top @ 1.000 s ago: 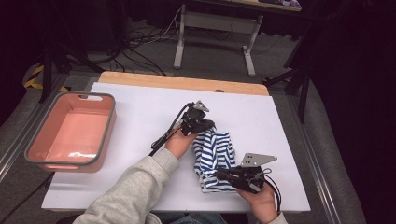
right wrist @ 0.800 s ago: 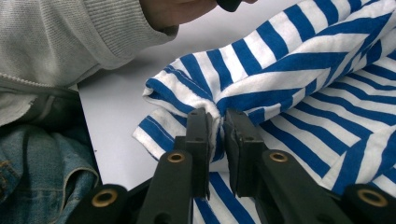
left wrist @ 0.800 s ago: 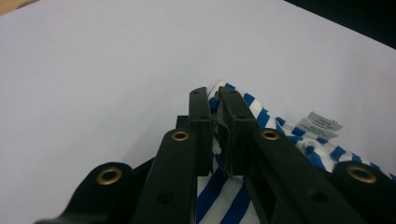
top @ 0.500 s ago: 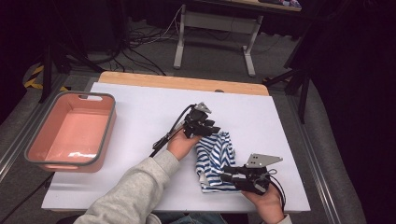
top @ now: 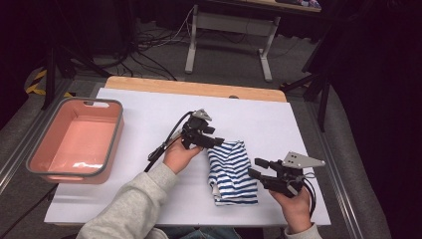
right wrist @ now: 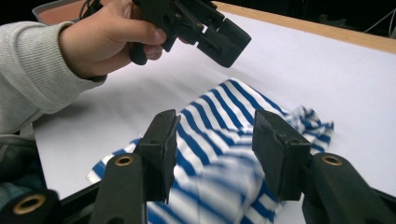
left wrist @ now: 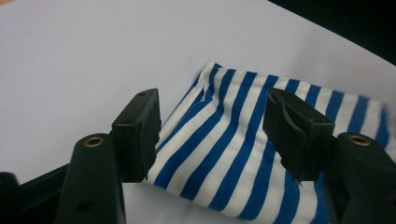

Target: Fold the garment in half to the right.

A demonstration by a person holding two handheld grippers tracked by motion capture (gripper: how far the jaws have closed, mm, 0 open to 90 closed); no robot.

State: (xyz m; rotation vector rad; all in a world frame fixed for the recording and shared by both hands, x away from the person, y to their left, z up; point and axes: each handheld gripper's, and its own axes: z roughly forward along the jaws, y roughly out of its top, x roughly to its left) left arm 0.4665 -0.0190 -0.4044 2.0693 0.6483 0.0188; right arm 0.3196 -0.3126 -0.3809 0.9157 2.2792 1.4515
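Cloth (top: pixel 233 172), soft and light, should bunch easily; grip a folded edge. Both tongs, left (top: pixel 214 143) and right (top: pixel 255 168), have just been opening, nothing between them.

- A lab or recording room, not a home — dark walls surround a bench (top: pixel 149 99) covered in white sheet.
- Loose cables (top: pixel 149 55) trail over grey carpet.
- A metal-legged desk frame (top: pixel 226 42) stands behind.

The cloth (top: pixel 231 172) is striped blue and white. It lies on a plain white table cover (top: pixel 149 107) edged at the far side by light wood. The tub (top: pixel 74 142) at the left is salmon pink with a grey rim. Both grippers' jaws are black; the sleeve (top: pixel 129 204) is light grey.
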